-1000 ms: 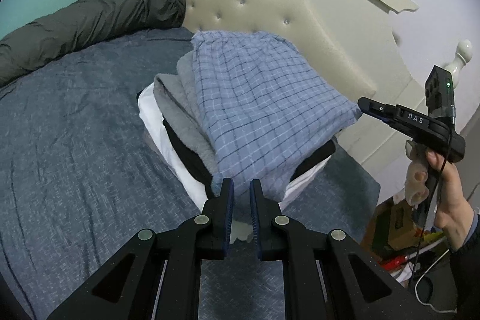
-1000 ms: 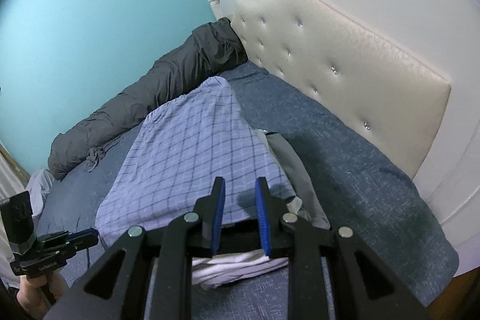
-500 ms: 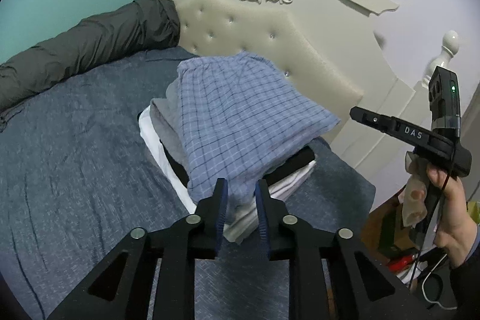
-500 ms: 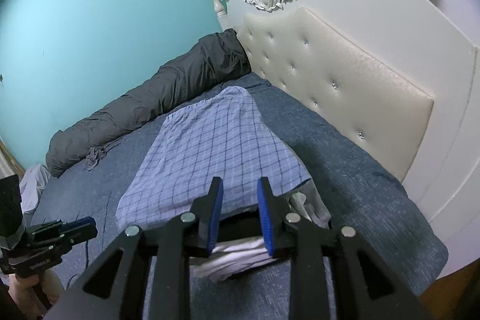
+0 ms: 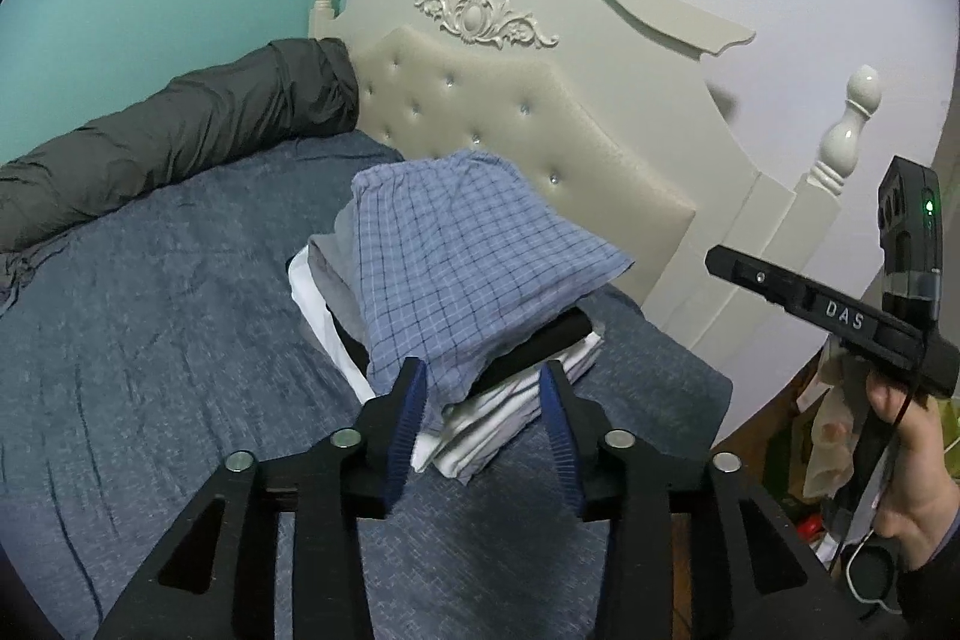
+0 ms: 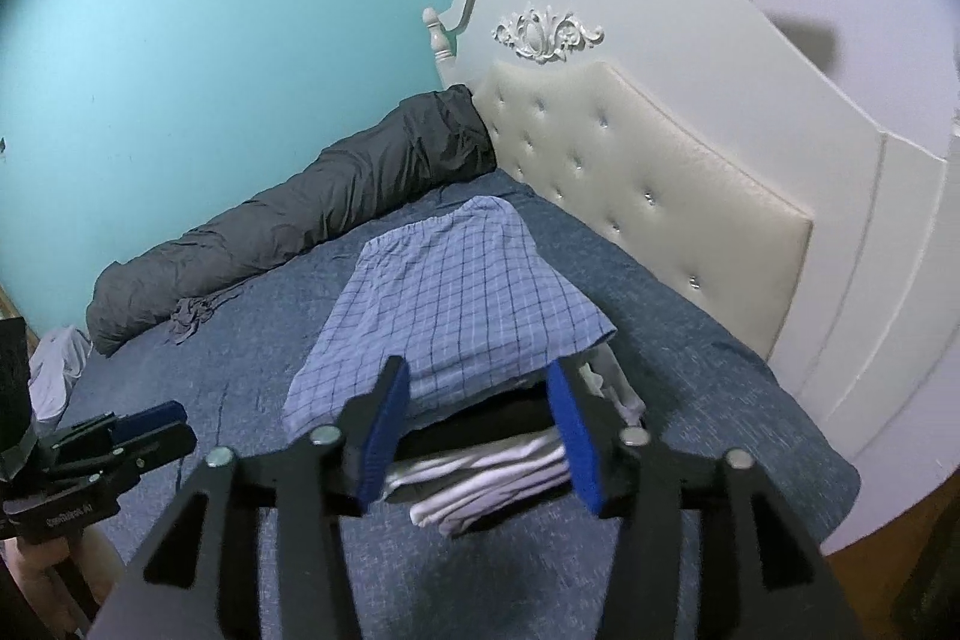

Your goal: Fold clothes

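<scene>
A folded blue checked garment lies on top of a stack of folded grey, black and white clothes on the blue bed, near the headboard. It also shows in the right wrist view above the stack. My left gripper is open and empty, held back from the stack's near corner. My right gripper is open and empty, just short of the stack's end. The right gripper also shows in the left wrist view, to the right of the bed.
The cream tufted headboard stands right behind the stack. A rolled dark grey duvet lies along the teal wall. The blue bedspread spreads to the left. Clutter sits on the floor beside the bed's right edge.
Both grippers have let go of the checked garment, opened wide and pulled back and up from the stack. The garment now rests on the pile.
</scene>
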`<state>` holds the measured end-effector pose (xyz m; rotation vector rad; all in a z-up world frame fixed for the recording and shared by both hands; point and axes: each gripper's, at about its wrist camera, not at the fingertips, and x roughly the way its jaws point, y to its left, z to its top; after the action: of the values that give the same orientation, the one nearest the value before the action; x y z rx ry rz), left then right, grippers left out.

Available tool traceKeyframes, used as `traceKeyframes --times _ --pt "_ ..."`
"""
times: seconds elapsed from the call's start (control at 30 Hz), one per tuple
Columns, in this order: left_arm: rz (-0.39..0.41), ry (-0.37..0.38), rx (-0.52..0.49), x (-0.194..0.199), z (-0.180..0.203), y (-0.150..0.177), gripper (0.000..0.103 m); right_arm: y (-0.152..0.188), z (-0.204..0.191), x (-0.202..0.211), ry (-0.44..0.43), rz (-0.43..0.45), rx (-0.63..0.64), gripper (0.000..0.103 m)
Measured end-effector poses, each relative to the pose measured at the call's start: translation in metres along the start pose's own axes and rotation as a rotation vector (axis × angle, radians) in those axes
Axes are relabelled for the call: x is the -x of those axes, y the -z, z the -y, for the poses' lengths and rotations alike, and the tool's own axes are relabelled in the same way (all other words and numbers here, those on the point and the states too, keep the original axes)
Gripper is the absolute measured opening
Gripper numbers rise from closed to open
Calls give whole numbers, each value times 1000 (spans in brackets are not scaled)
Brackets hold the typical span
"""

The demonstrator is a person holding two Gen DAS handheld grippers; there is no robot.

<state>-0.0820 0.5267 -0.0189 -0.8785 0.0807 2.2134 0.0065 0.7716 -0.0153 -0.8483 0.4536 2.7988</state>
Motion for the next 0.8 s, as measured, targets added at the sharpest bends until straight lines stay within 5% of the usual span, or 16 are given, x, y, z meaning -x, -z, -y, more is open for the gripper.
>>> traceKeyframes --times 0.8 --pt "79 -33 -18 90 -1 35 68 45 -62 88 41 43 38 78"
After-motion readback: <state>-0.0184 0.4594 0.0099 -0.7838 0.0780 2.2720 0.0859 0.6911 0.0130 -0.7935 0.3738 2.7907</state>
